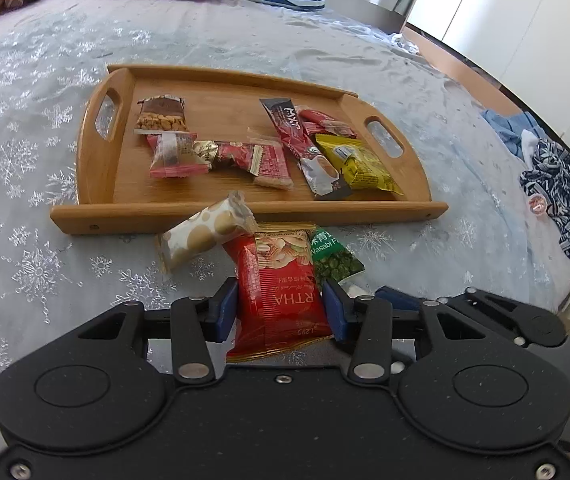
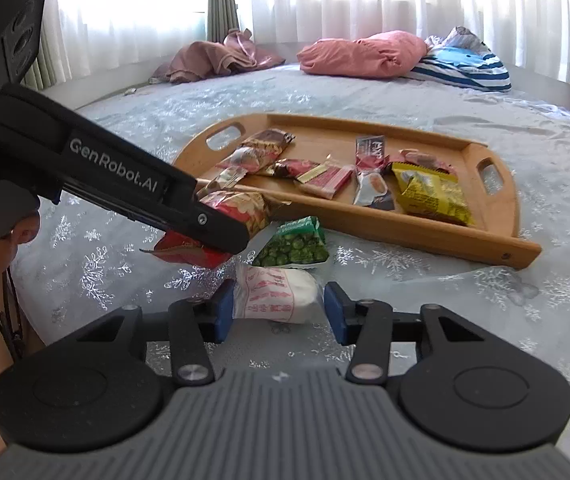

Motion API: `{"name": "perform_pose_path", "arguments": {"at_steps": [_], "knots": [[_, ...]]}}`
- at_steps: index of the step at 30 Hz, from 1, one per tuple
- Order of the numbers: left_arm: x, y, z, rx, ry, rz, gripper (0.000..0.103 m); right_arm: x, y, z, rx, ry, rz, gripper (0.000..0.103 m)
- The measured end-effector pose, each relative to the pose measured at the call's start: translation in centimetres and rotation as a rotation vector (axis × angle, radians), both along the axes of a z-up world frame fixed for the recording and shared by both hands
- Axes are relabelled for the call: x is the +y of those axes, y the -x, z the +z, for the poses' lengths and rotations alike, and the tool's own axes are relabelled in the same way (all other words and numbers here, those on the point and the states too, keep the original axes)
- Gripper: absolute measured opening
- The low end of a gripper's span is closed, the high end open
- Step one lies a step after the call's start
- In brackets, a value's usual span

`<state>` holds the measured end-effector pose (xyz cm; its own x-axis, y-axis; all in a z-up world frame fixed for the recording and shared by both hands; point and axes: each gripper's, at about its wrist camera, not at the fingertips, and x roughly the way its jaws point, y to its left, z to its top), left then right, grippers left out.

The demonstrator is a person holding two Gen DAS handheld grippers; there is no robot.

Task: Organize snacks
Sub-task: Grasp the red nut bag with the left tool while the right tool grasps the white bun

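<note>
Blue pads of your left gripper [image 1: 281,310] are clamped on the red packet [image 1: 281,300], one on each side edge, with the foil bowing a little between them. Your right gripper [image 2: 275,312] brackets the white packet [image 2: 281,294]: the left pad touches its crimped end, but a gap shows at the right pad, so it reads as not yet gripped. Close squarely on the plump middle, not the thin seal, or it may slide out as you lift. Raise the red packet straight up first, since the dotted packet [image 1: 205,236] leans across its far corner and the green pea bag [image 1: 335,258] lies just beside it; a sideways pull would likely drag both.

Beyond these sits the wooden tray [image 1: 245,216], its near rim just behind the loose snacks. Several wrappers already lie in it in two loose clusters, with bare wood between them and at the far side, so there is room.

Everything rests on a bedspread [image 1: 45,248], pale grey with silver snowflakes and soft enough for the tray to tip under pressure. Farther off lie a pink pillow [image 2: 365,54] and a striped cushion [image 2: 465,66], then curtains [image 2: 325,0] across a bright window.
</note>
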<state>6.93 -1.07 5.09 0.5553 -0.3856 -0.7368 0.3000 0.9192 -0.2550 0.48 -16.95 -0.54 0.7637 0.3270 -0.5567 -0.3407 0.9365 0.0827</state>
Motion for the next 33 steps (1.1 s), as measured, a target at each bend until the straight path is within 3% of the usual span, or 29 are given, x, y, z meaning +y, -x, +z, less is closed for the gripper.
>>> {"name": "perform_pose_path", "arguments": {"at_steps": [3, 5, 8, 10, 11, 21, 24, 26, 33], "knots": [[0.0, 0.4, 0.5, -0.013, -0.001, -0.016, 0.043, -0.4, 0.6, 0.5, -0.028, -0.002, -0.018, 0.044], [0.0, 0.6, 0.9, -0.029, -0.007, -0.021, 0.043, -0.7, 0.9, 0.8, -0.045, 0.001, -0.035, 0.031], [0.0, 0.8, 1.5, -0.053, -0.019, -0.021, 0.043, -1.4, 0.9, 1.1, -0.045, -0.001, -0.061, 0.029], [0.2, 0.9, 1.7, -0.058, -0.018, -0.017, 0.043, -1.7, 0.6, 1.1, -0.035, 0.007, -0.085, 0.033], [0.3, 0.9, 1.7, -0.057, -0.015, -0.013, 0.043, -1.9, 0.4, 0.9, -0.025, 0.009, -0.090, 0.042], [1.1, 0.9, 1.4, -0.057, -0.036, 0.013, 0.043, -2.6, -0.3, -0.5, 0.017, -0.032, -0.139, 0.063], [1.2, 0.9, 1.3, -0.057, -0.042, 0.013, 0.043, -2.3, -0.4, -0.5, -0.011, 0.020, -0.177, 0.066], [1.1, 0.9, 1.2, -0.060, -0.046, 0.014, 0.043, -2.2, -0.4, -0.6, -0.024, 0.052, -0.187, 0.074], [1.1, 0.8, 1.0, -0.063, -0.055, 0.017, 0.043, -1.5, -1.0, -0.4, -0.077, 0.161, -0.165, 0.087]]}}
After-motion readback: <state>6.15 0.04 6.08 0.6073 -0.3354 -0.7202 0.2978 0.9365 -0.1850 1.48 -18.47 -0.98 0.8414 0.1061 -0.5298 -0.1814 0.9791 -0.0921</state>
